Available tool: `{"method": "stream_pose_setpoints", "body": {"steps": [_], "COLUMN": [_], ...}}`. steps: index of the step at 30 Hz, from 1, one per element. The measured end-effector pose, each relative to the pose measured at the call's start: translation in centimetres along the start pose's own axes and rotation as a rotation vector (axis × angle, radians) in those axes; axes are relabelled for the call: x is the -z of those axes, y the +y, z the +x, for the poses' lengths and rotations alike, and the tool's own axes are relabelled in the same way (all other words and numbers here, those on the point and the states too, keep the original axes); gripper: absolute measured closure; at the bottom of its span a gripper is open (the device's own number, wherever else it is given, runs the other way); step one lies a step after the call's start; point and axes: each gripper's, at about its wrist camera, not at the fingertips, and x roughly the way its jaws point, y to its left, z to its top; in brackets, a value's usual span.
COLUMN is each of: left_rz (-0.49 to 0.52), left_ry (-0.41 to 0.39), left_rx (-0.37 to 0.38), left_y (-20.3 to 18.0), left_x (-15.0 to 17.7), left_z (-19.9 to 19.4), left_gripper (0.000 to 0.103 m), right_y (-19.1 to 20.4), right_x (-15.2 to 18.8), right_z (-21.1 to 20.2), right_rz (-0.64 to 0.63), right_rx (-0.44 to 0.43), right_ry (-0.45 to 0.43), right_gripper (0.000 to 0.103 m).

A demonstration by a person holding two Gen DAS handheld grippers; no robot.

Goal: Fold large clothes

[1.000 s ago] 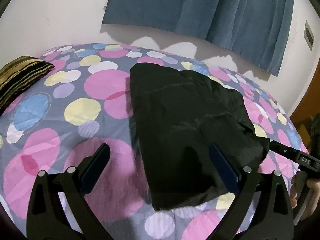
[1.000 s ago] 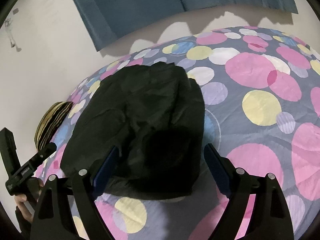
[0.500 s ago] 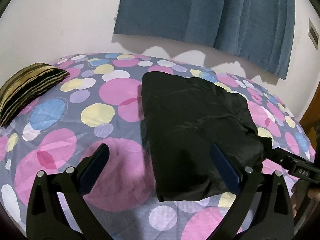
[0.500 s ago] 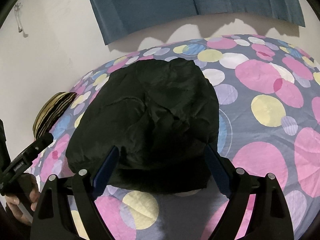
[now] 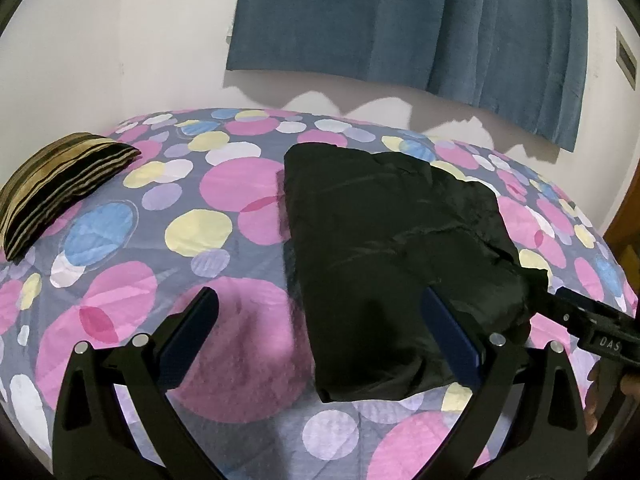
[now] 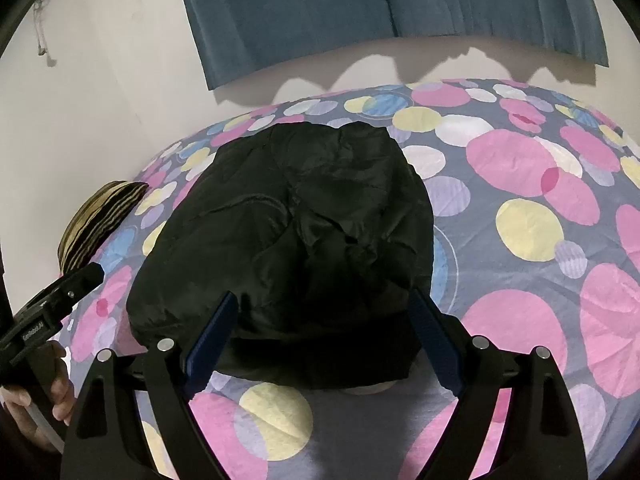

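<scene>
Far left there's a striped pillow (image 5: 60, 184) pushed off to the bed's edge, well apart from the work area, I guess so it stays out of the way of folding. My left gripper (image 5: 320, 332) hangs over the polka-dot bedsheet (image 5: 132, 240) with its jaws spread wide and nothing between them; one blue pad sits over bare sheet, the other over the near corner of the black garment (image 5: 392, 248), but I can't tell if that pad touches the cloth. Reads to me like I've let go and I'm just hovering to check the result.

The garment sits in the middle of the bed, lying flat on the sheet, near edge just ahead of both grippers. It's folded into a compact, roughly rectangular bundle: left edge fairly straight, top crumpled, slightly shiny fabric like a jacket shell. The right near corner bulges and doesn't square up.

From the right side, my right gripper (image 6: 324, 340) is also spread wide, holding nothing, with the garment's (image 6: 296, 232) near hem visible between the pads. Seams and puffy ridges cross the top layer, so it looks thick and springy, probably wants to unfold itself. I'd call the fold basically done, maybe needing a pat down on that lumpy corner. Past it, just more dotted sheet (image 6: 540, 240) and a blue curtain (image 6: 380, 4) on the wall
</scene>
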Motion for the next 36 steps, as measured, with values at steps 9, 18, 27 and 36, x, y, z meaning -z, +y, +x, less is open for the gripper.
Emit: {"method": "stream_pose_setpoints", "body": {"steps": [9,18,27,36], "left_rz": [-0.003,0.008,0.016,0.003], "left_ry": [-0.008,-0.020,-0.024,-0.023], "left_rx": [-0.014,-0.021,-0.035,-0.033], "left_y": [-0.01,-0.11,-0.38,-0.31], "left_x": [0.04,-0.03,-0.04,0.01], "left_z": [0.04,-0.15,-0.32,-0.61], "left_gripper": [0.002,0.002,0.002,0.002], "right_y": [0.13,0.01,0.15,0.22], "right_x": [0.07,0.24,0.24,0.38], "right_z": [0.21,0.57,0.62,0.83], "right_rz": [-0.010,-0.012,-0.014,-0.024], "right_rx": [0.006,0.005,0.005,0.001], "right_ry": [0.008,0.018,0.020,0.029], "right_gripper": [0.017,0.017,0.017,0.017]}}
